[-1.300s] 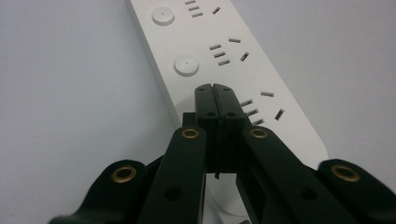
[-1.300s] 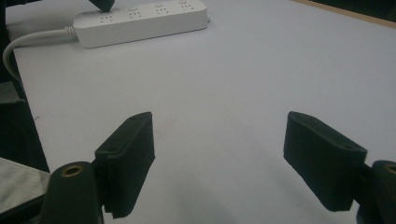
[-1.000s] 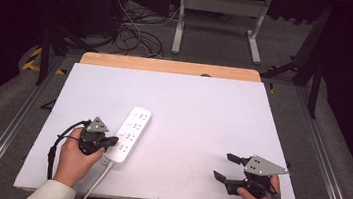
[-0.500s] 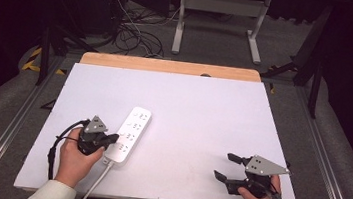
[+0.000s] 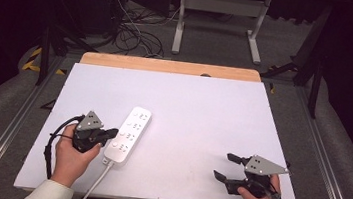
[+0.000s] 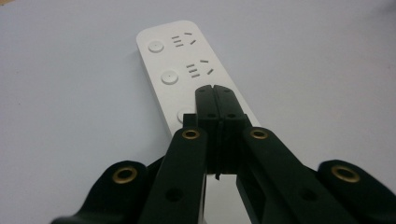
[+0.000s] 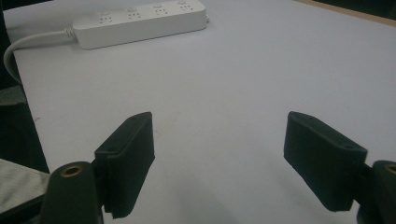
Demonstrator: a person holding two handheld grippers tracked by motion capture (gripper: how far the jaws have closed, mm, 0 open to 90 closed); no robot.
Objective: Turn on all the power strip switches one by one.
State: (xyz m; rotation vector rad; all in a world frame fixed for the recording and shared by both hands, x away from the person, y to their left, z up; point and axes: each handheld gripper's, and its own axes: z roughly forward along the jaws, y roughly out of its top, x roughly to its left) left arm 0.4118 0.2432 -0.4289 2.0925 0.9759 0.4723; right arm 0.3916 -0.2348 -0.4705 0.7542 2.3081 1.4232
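One white power strip lies on the white table top, left of centre, running diagonally away from the person, with its white cable trailing off the near edge. It is a long, flat bar of hard, smooth plastic with rounded corners and a row of round buttons beside slotted sockets; it looks rigid and fairly light, and likely to slide on the smooth surface if pushed from one end. The glossy shell would probably be slippery under the pads, so the best hold is across its two long sides near the middle, where the narrow width fits between the jaws; the stiff cable may drag or twist the near end. The left gripper is closed, jaws pressed together with nothing between them, its tip over the strip's near half by a button; whether it touches the casing is hard to tell. The right gripper rests well apart at the table's near right, jaws spread wide and empty.
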